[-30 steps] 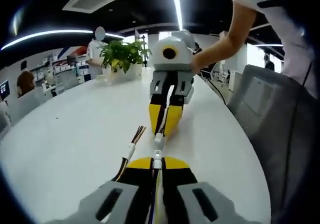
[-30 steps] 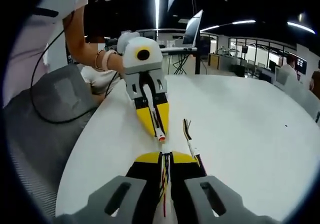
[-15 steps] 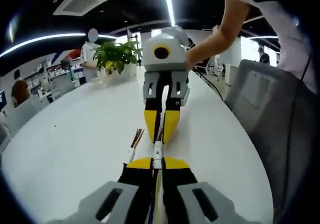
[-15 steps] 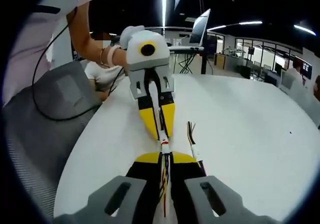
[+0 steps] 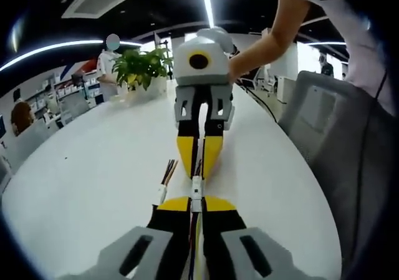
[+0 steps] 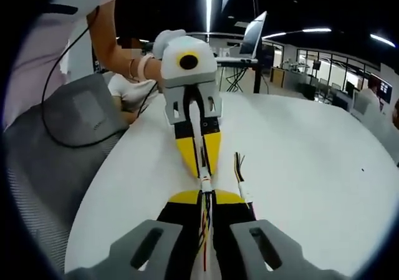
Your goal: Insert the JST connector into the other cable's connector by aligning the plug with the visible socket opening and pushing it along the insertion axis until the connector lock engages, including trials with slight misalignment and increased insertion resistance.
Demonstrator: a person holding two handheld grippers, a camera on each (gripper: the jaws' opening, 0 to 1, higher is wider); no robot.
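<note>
Left gripper view: the small white JST connector (image 5: 196,186) is pinched between both yellow-tipped grippers, left gripper (image 5: 194,204) and right gripper (image 5: 199,166), above the white round table (image 5: 87,186); a spare wired connector (image 5: 163,189) lies beside.

Your left gripper (image 5: 196,200) and right gripper (image 6: 206,196) share one scheme — yellow jaw tips, black shanks, grey housings. The connector (image 5: 196,187) between the tips is white; its wires run red, yellow and black. A spare cable (image 6: 240,175) shows the same wire colours — white plug. The table (image 5: 81,180) is plain white, the plant (image 5: 142,67) green, the chair (image 6: 56,136) grey.
</note>
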